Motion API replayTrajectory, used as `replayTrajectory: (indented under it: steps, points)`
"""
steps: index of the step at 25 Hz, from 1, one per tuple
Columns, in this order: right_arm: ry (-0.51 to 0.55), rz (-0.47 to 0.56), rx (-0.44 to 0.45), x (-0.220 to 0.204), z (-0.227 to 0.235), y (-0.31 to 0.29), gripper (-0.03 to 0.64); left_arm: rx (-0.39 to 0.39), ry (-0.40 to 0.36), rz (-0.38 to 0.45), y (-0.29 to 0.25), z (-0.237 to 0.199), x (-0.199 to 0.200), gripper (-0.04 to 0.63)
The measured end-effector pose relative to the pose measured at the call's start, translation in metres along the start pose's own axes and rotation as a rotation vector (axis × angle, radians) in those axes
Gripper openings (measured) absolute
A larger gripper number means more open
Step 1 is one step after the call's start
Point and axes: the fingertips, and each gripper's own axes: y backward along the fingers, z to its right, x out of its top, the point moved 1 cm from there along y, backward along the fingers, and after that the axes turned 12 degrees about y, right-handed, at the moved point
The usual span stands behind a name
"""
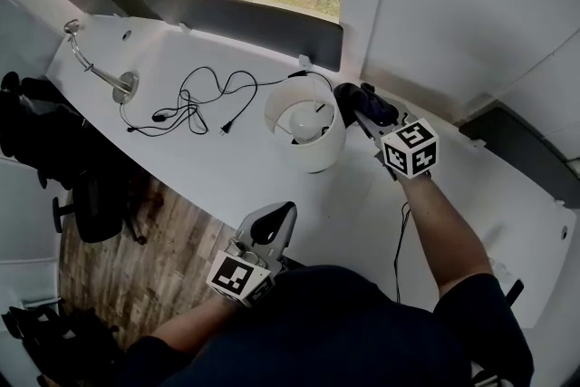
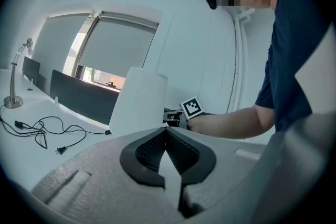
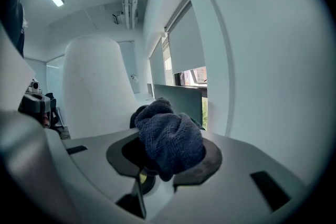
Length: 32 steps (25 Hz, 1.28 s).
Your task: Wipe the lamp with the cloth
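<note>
The lamp's white drum shade (image 1: 306, 131) stands on the white table (image 1: 181, 159), near its middle. My right gripper (image 1: 358, 109) is just right of the shade, shut on a bunched dark blue cloth (image 1: 343, 95). In the right gripper view the cloth (image 3: 170, 134) bulges out of the gripper (image 3: 163, 152), and the shade (image 3: 94, 86) rises close on the left; I cannot tell whether they touch. My left gripper (image 1: 276, 217) hangs at the table's front edge, away from the lamp. Its jaws (image 2: 166, 136) are shut on nothing and point at the shade (image 2: 137, 99).
A black power cable (image 1: 190, 100) lies in loops left of the shade. A chrome gooseneck desk lamp (image 1: 100, 72) stands at the far left corner. A grey partition (image 1: 245, 18) lines the back edge under the window. An office chair (image 1: 91, 195) stands on the wooden floor, left.
</note>
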Motion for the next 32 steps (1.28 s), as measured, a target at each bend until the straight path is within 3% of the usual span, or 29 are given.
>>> replayTrajectory:
  steps: [12, 32]
  points:
    - [-0.036, 0.099, -0.094, 0.045, -0.057, 0.106, 0.129, -0.123, -0.064, 0.069, 0.027, 0.033, 0.02, 0.006]
    - [-0.024, 0.169, 0.017, 0.084, -0.214, 0.16, 0.129, -0.22, -0.147, 0.098, 0.085, 0.062, 0.025, 0.006]
